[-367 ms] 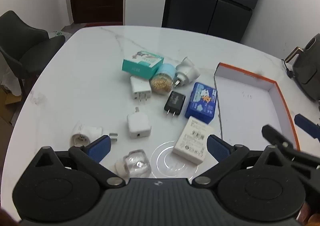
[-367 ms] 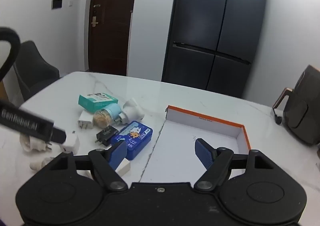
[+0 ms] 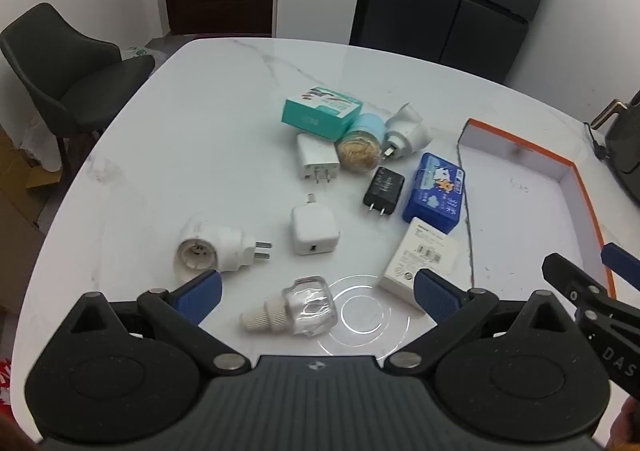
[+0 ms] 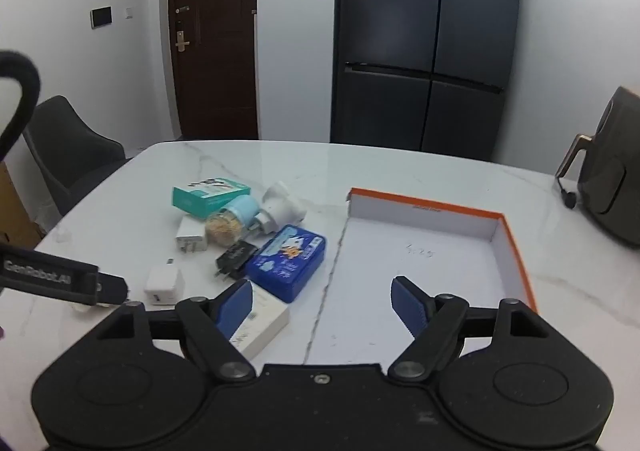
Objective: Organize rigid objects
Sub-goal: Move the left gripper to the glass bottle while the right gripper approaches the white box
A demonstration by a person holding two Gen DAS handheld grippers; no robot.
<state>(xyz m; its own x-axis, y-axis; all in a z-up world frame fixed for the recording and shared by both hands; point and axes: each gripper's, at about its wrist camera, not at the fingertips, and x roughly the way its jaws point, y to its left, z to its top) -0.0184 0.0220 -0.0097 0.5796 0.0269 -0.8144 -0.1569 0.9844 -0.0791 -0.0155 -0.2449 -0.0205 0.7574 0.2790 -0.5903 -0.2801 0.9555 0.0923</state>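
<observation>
Small rigid items lie clustered on the white marble table [image 3: 192, 123]: a teal box [image 3: 322, 113], a toothpick jar [image 3: 360, 147], white plug adapters [image 3: 406, 133], a black charger [image 3: 383, 187], a blue tin [image 3: 436, 193], a flat white box [image 3: 420, 259], a white cube charger [image 3: 314, 233], a round socket adapter [image 3: 212, 251] and a clear bottle [image 3: 296, 309]. My left gripper [image 3: 318, 291] hangs open above the clear bottle, holding nothing. My right gripper [image 4: 322, 301] is open and empty over the near left edge of the orange-rimmed white tray [image 4: 516, 235].
A dark chair [image 3: 68, 63] stands at the table's left. A dark appliance [image 4: 612, 191] with a cord sits at the right edge. A black fridge [image 4: 428, 39] and a brown door [image 4: 216, 31] are behind. The tray holds nothing.
In both views the items sit slightly further right and higher, so both grippers have shifted a little. Nothing on the table has moved, and both grippers stay open.
</observation>
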